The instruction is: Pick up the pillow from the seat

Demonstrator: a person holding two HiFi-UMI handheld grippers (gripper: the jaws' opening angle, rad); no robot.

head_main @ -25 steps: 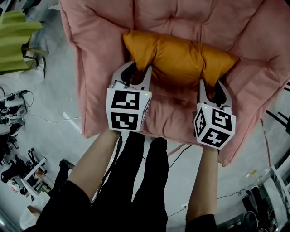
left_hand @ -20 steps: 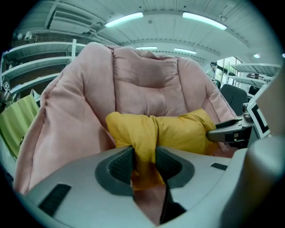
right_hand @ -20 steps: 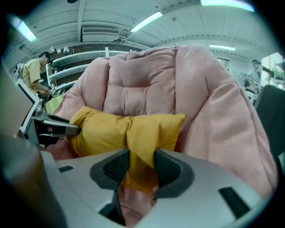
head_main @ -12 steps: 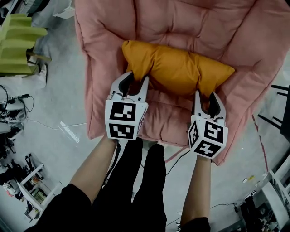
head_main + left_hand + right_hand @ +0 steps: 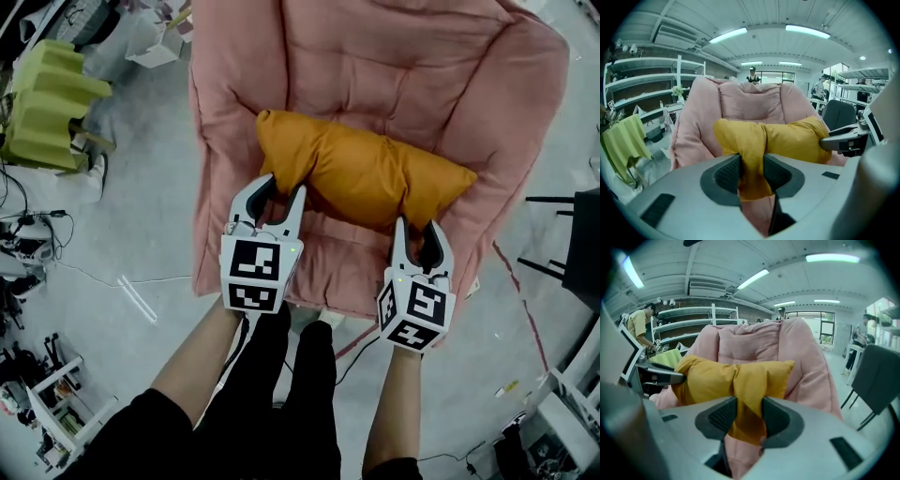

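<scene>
Left tool (image 5: 283,185) and right tool (image 5: 419,225) parallel, angled downward, both clamping orange pillow (image 5: 361,169)

Black sleeves (image 5: 141,431); white left tool (image 5: 284,186), right tool (image 5: 419,225)

bright even ceiling-tube light, soft shadows, sharp frames, fisheye-bent edges.
</scene>
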